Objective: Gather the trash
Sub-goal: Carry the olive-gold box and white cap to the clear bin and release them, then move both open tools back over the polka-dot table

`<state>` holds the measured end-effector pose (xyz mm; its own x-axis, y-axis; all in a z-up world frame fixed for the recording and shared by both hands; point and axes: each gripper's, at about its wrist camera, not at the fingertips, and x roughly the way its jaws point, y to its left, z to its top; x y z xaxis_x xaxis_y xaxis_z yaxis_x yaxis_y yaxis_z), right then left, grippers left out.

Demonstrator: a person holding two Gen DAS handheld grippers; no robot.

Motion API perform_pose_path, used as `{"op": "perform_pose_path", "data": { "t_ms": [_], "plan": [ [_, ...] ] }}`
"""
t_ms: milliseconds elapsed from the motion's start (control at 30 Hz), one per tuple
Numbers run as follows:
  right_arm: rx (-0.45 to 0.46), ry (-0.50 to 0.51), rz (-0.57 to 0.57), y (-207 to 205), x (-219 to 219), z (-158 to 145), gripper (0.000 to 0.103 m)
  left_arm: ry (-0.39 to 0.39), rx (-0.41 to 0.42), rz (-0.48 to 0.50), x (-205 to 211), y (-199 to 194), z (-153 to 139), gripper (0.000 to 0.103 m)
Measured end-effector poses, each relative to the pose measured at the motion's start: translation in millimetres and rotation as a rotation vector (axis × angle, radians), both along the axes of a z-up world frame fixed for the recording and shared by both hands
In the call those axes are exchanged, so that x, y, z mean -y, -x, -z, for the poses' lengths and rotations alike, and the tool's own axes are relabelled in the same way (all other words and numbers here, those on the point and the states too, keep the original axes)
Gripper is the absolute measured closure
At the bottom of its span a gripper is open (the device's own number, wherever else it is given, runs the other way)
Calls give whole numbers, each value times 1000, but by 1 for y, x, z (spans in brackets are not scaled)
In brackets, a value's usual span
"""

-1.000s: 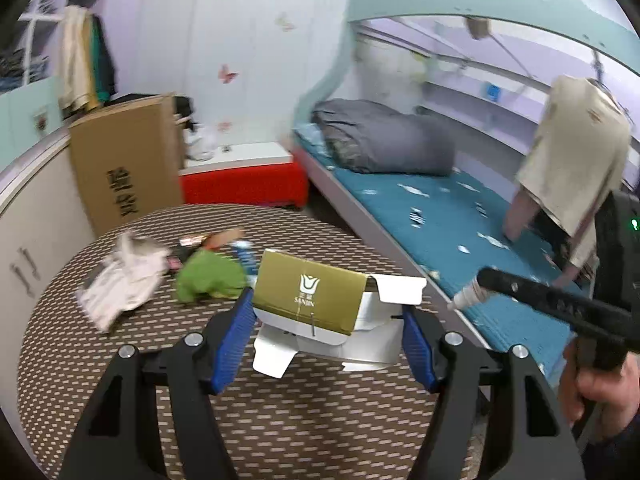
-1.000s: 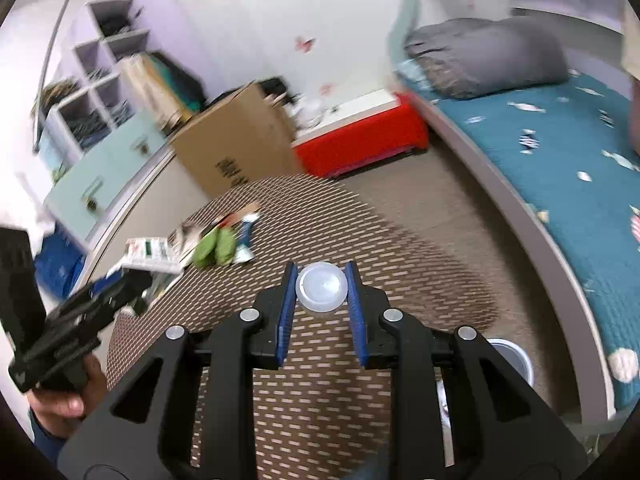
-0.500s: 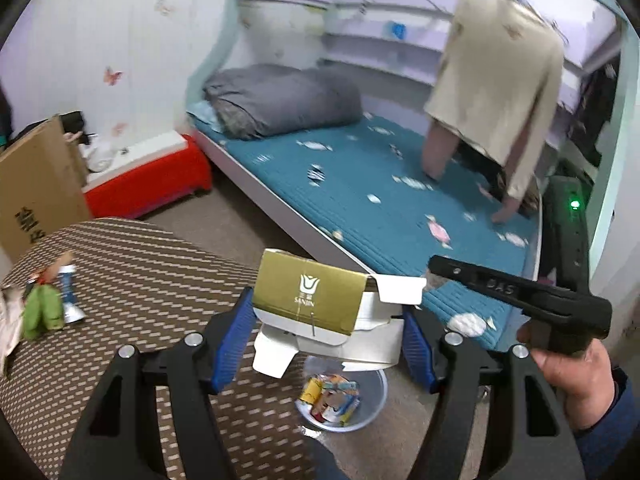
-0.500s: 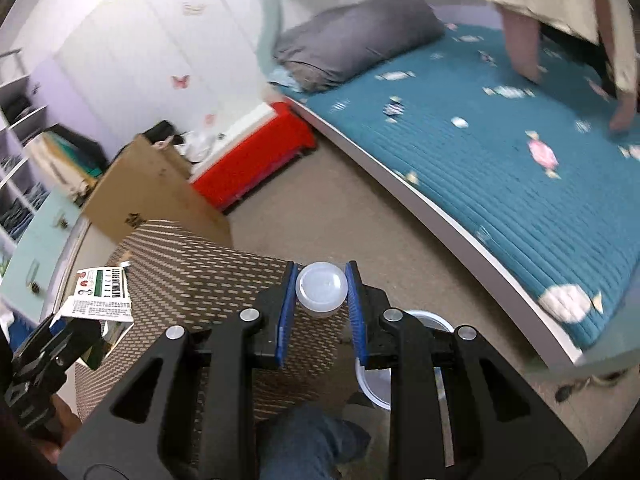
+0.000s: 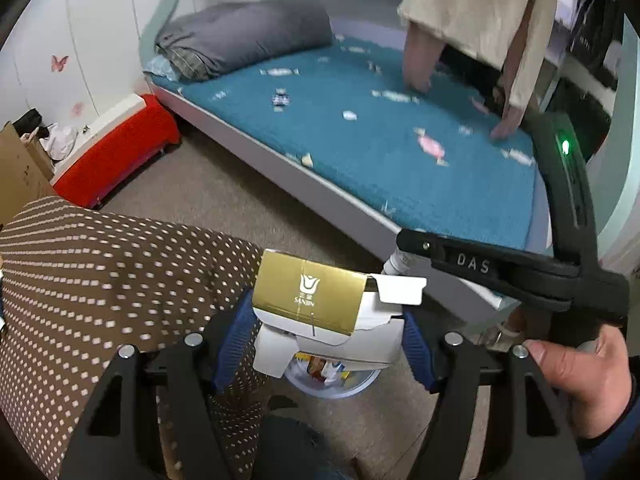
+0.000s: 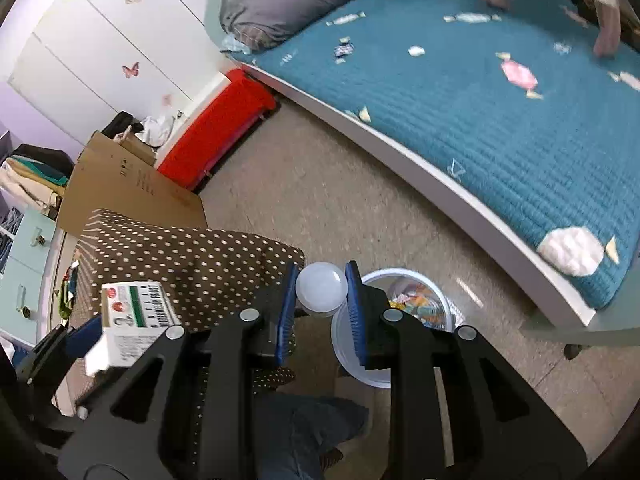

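Note:
My left gripper [image 5: 326, 336] is shut on a gold and white carton [image 5: 320, 304] with torn flaps. It hangs right over a white trash bin [image 5: 352, 386] on the floor that holds coloured wrappers. The same carton [image 6: 128, 320] shows at the left of the right wrist view. My right gripper [image 6: 321, 294] is shut on a small white bottle [image 6: 321, 288], cap towards the camera, just left of the trash bin [image 6: 400, 280] rim. In the left wrist view the right gripper's black body [image 5: 500, 270] crosses from the right, gripped by a hand [image 5: 576, 380].
A brown dotted table [image 5: 88, 280] fills the left, with a few small items at its far edge [image 6: 68, 292]. A bed with a teal cover [image 6: 480, 100] runs along the right. A red box [image 6: 216, 128] and a cardboard box [image 6: 120, 188] stand by the wall. A knee in jeans [image 6: 304, 420] is below.
Both grippers have swung from over the table to the right and down, so the floor, the bed and the trash bin now lie below them. Each still clamps its item.

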<state>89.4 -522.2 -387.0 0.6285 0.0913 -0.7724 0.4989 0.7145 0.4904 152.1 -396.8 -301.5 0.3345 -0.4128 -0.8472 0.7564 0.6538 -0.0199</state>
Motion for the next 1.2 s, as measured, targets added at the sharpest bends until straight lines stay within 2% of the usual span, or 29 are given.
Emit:
{"op": "perform_pose_path", "data": {
  "t_ms": [100, 167, 200, 233, 367, 433, 633, 767, 1000, 1200],
  "plan": [
    [-22, -33, 5, -2, 6, 16, 78, -52, -20, 15, 9, -4, 16, 35],
    [-36, -58, 18, -2, 10, 26, 76, -76, -31, 24, 15, -5, 24, 24],
    [-44, -77, 26, -2, 12, 33, 64, -90, -33, 29, 19, -5, 29, 16],
    [-50, -85, 34, -2, 13, 37, 44, -99, -28, 31, 20, -6, 32, 16],
    [-83, -133, 45, 1, 13, 54, 31, -141, 0, 9, 24, -9, 36, 13],
    [-96, -138, 68, 5, 14, 58, 6, -130, -3, 0, 25, -11, 33, 12],
    [-134, -73, 80, 12, 11, 50, 6, -72, 31, -33, 13, -11, 11, 12],
    [-105, -32, 83, 17, 7, 31, 6, -27, 58, -48, 6, -5, -6, 11],
    [-19, 75, 56, 16, -14, -30, 6, 59, 129, -87, -27, 7, -44, 10],
    [67, 165, -13, 6, -46, -88, 6, 134, 147, -124, -67, 8, -76, 10]
  ]
}}
